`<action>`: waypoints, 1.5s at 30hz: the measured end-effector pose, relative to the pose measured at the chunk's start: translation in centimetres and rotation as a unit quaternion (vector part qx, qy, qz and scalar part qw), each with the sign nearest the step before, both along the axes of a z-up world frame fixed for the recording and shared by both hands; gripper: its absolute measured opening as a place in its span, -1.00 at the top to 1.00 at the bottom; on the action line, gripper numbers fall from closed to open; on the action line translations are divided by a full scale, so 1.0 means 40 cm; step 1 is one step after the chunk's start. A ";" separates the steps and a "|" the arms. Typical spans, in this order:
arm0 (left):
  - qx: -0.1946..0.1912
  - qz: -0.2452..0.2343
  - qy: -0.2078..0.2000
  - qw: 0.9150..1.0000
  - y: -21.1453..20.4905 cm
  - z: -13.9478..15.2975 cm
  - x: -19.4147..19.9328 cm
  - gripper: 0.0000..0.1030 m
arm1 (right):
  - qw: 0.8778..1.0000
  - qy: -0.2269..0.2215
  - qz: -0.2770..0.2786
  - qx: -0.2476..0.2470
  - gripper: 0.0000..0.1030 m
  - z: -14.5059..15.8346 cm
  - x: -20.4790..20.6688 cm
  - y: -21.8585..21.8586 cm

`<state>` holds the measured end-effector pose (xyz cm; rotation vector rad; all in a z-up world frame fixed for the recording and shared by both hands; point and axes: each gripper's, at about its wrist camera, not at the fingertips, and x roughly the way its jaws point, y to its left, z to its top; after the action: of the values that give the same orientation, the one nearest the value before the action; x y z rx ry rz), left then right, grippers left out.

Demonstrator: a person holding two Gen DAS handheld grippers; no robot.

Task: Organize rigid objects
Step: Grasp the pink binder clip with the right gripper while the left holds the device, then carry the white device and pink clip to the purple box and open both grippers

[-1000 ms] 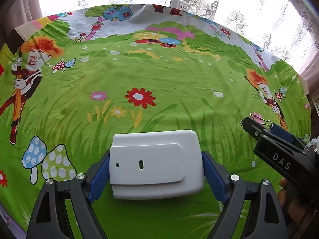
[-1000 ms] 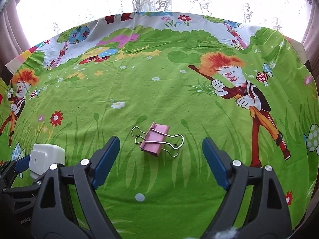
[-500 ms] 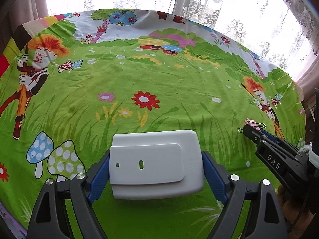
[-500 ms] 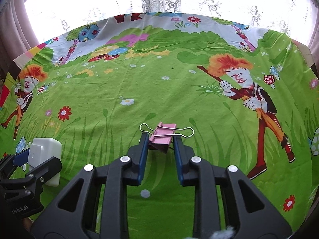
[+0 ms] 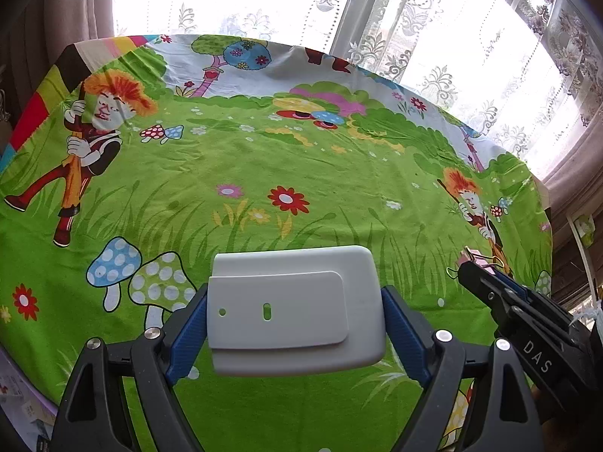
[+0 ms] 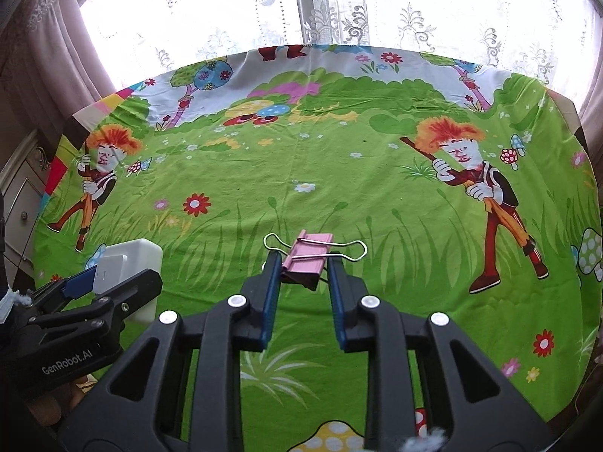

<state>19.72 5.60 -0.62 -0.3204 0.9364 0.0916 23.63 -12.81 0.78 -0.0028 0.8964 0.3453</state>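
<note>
Here, we saw the left gripper clenched on the white plastic box, which sat squarely between its blue pads over the near edge of the table, toward its left side. Meanwhile, the right gripper pinched the pink binder clip by its body at the fingertips, its wire handles splayed sideways, near the table's near edge, well apart from the box.

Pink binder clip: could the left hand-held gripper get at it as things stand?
Probably not. The left hand-held gripper is shut on the white plastic box, so its jaws are full, and the right hand-held gripper already clamps the pink binder clip from both sides.
</note>
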 end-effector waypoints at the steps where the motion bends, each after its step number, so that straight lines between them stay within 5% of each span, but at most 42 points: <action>1: -0.002 0.004 -0.003 1.000 0.006 0.007 -0.010 -0.68 | 1.000 -0.002 0.007 0.003 0.45 0.011 -0.015 0.010; 15: -0.039 0.065 -0.030 0.997 0.110 0.071 -0.211 -0.68 | 0.997 -0.008 0.070 0.031 0.45 0.110 -0.197 0.109; 28: -0.028 0.126 -0.050 0.990 0.250 0.132 -0.464 -0.68 | 0.988 -0.006 0.147 0.049 0.45 0.171 -0.383 0.215; 36: -0.016 0.198 -0.052 0.979 0.390 0.145 -0.650 -0.68 | 0.975 0.002 0.218 0.049 0.44 0.192 -0.509 0.331; 45: -0.004 0.255 -0.036 0.966 0.484 0.115 -0.806 -0.68 | 0.945 0.016 0.325 0.021 0.44 0.163 -0.682 0.497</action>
<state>-12.50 24.94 3.98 -0.5649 0.7643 0.5458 -3.66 7.06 7.31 -0.2603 0.9048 0.9819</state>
